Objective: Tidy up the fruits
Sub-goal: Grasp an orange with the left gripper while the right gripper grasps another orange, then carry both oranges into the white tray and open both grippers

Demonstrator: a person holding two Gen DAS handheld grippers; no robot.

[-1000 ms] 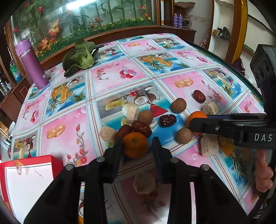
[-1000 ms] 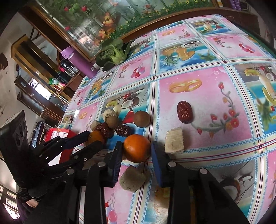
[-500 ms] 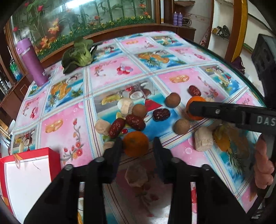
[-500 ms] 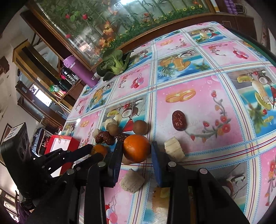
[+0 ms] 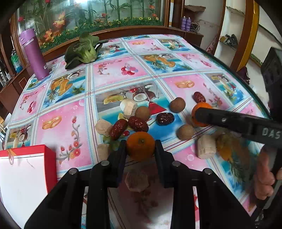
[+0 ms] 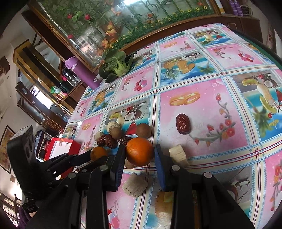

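Between my left gripper's (image 5: pixel 140 147) fingers, low centre of frame, sits one orange (image 5: pixel 140 146), pinched; my right gripper (image 6: pixel 139 154) likewise clamps another orange (image 6: pixel 139 151), its underside hidden, and whether either clears the tablecloth (image 6: pixel 202 109) is unclear

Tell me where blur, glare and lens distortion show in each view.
Left wrist view: the right tool and the hand on it are motion-smeared, the table edge bows from the fisheye, and the tablecloth nearby is soft. Right wrist view: sharp, with glare on the glass panel and dark corners.
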